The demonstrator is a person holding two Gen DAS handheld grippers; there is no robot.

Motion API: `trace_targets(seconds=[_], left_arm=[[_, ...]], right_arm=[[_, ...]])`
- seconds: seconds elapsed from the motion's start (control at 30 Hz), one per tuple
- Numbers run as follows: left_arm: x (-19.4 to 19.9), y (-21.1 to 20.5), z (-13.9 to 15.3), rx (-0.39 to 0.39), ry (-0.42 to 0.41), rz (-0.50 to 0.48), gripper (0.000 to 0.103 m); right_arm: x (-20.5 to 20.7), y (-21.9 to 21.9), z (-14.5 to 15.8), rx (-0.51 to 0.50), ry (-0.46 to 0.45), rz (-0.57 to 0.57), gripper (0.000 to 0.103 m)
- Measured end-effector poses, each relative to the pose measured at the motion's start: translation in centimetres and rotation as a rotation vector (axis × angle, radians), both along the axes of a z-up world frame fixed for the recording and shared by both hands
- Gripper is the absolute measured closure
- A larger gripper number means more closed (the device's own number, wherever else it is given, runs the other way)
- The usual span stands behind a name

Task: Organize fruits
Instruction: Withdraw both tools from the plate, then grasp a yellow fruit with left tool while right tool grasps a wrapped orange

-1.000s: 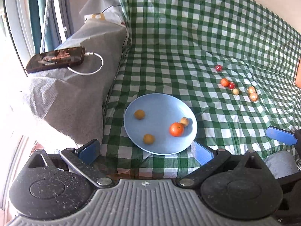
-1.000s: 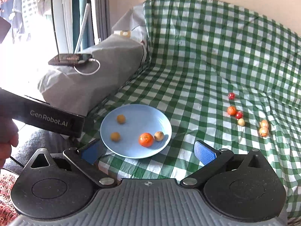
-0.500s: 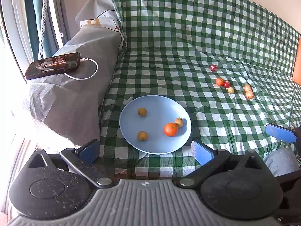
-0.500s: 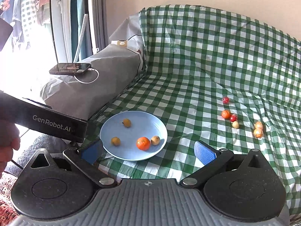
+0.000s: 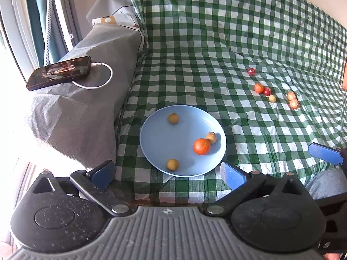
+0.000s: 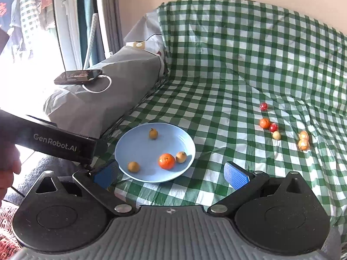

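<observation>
A light blue plate (image 5: pixel 160 143) (image 6: pixel 136 147) lies on the green checked cloth near its front edge. It holds an orange (image 5: pixel 201 146) (image 6: pixel 166 161) and three small tan fruits. Several more small fruits lie loose on the cloth to the far right: a red one (image 5: pixel 251 71) (image 6: pixel 263 106), a small orange one (image 5: pixel 258 88) (image 6: pixel 264 123) beside another red one, a pale one and two glossy amber ones (image 5: pixel 293 101) (image 6: pixel 303 141). My left gripper (image 5: pixel 168 172) is open and empty just in front of the plate. My right gripper (image 6: pixel 171 174) is open and empty, also in front of the plate.
A grey covered armrest (image 5: pixel 82 99) (image 6: pixel 108 95) stands left of the plate, with a phone (image 5: pixel 59 72) (image 6: pixel 78 77) on a white cable on top. The right gripper's blue fingertip (image 5: pixel 325 152) shows at the left view's right edge. The left gripper's black body (image 6: pixel 54 143) crosses the right view's left side.
Both grippers have pulled back and risen a little, so the plate and fruits look smaller and further off. Nothing was picked up; the fruits lie as before.
</observation>
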State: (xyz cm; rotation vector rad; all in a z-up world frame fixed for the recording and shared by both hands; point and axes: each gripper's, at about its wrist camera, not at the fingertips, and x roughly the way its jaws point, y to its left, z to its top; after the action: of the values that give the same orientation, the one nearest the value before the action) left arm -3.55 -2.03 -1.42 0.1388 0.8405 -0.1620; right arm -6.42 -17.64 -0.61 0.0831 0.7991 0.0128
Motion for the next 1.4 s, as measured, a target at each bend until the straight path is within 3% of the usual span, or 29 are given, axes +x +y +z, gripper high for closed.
trace_targets(seconds=[0.33, 0.7, 0.83, 1.0, 1.07, 1.27, 1.4], left_arm=[[5.7, -5.3, -0.8, -0.044, 0.116, -0.033, 0.000], [15.5, -20.3, -4.5, -0.045, 0.105, -0.167, 0.000], [19.3, -25.6, -7.0, -0.051, 0.111, -0.211, 0.000], [23.3, -30.6, -10.5, -0.030, 0.127, -0.235, 0.000], [24.5, -32.3, -11.9, -0.023, 0.139, -0.253, 0.000], [27.1, -36.8, -15.8, 0.032, 0.175, -0.313, 0.000], [28.1, -37.3, -16.3, -0.002, 0.185, -0.302, 0.003]], right_arm=[[1.4, -8.0, -3.2, -0.006, 0.016, -0.267, 0.001], [6.0, -23.8, -11.1, -0.142, -0.029, -0.591, 0.001], [9.8, -29.3, -15.2, -0.155, -0.029, -0.596, 0.001], [13.5, -33.5, -19.9, -0.121, -0.012, -0.556, 0.018], [14.3, -34.3, -21.0, -0.127, 0.009, -0.556, 0.019], [14.6, -36.0, -22.1, -0.143, 0.035, -0.604, 0.018], [14.9, -36.2, -22.3, -0.166, 0.034, -0.615, 0.018]])
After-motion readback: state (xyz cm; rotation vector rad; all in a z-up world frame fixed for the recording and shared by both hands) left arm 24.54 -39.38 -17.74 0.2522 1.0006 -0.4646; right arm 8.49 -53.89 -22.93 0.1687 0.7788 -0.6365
